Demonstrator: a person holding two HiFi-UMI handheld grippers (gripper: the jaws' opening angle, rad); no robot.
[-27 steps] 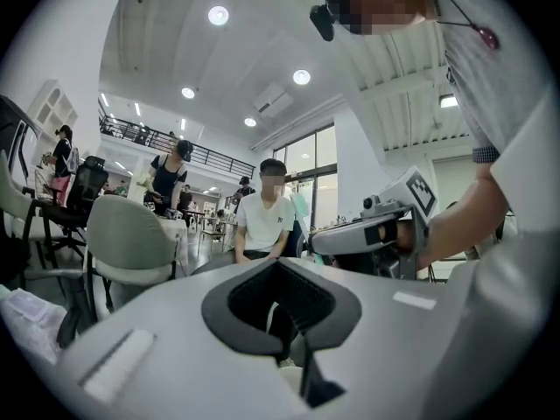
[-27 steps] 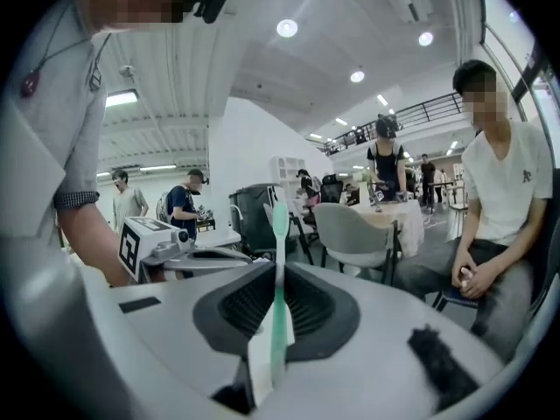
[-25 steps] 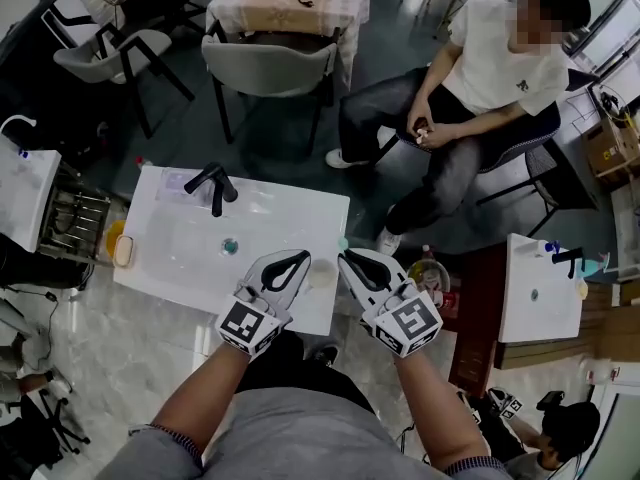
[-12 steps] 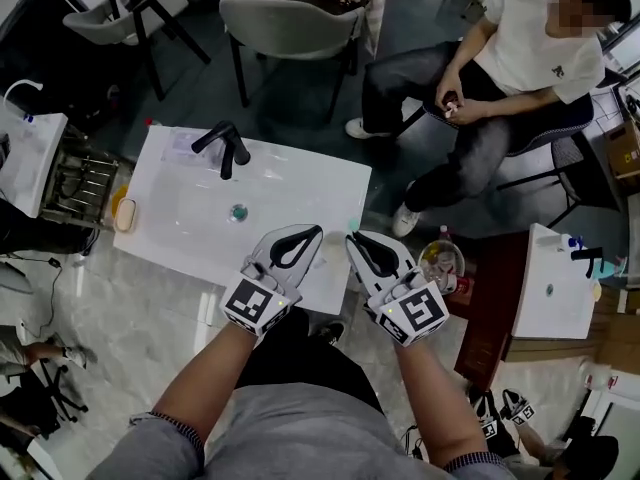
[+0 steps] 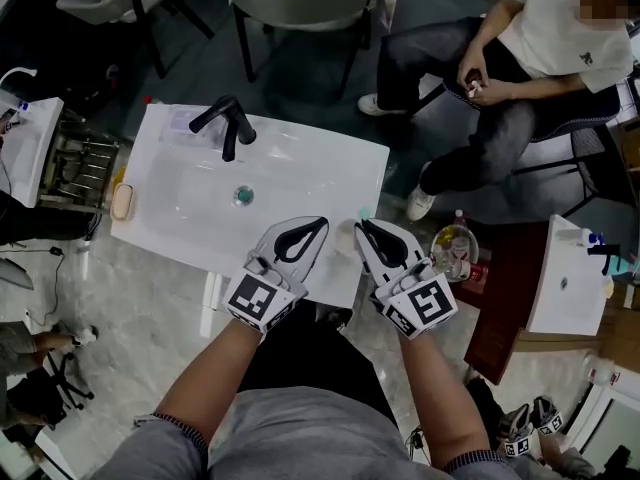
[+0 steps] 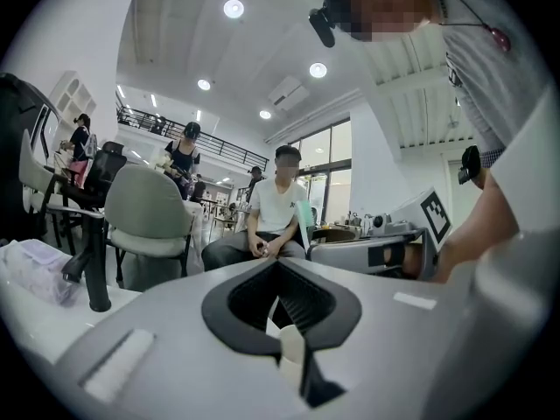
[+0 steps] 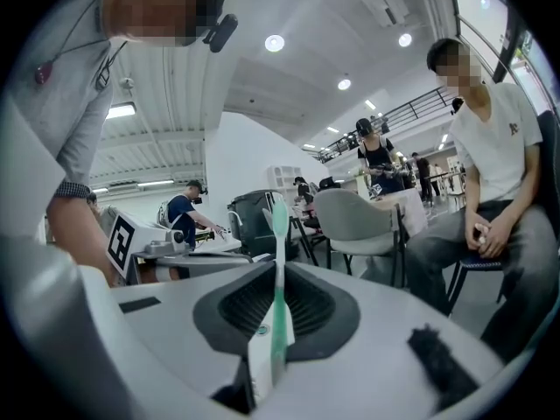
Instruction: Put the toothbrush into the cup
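Right gripper view shows the right gripper closed on the toothbrush. Its green and white handle is pinched low in the jaws and its long axis stands upright, bristle end at the top. Whatever handle sticks out below the grip is hidden.

In the left gripper view, the left gripper is closed too. A pale, cream sliver is caught where its jaws meet, and I judge that to be the wall of the cup, held by its rim.

From the head view, the two grippers sit side by side over the near right corner of the white sink, well apart from the black tap at its far left. The cup shows faintly in the gap between them, just right of the left gripper's tip and just left of the toothbrush.

So the cup lies to the left of the right gripper and close beside it, probably slightly lower. The coming move looks like a short shift leftward. It should keep the brush upright so that its lower end comes over the cup's mouth. The mouth itself is too faint to make out.
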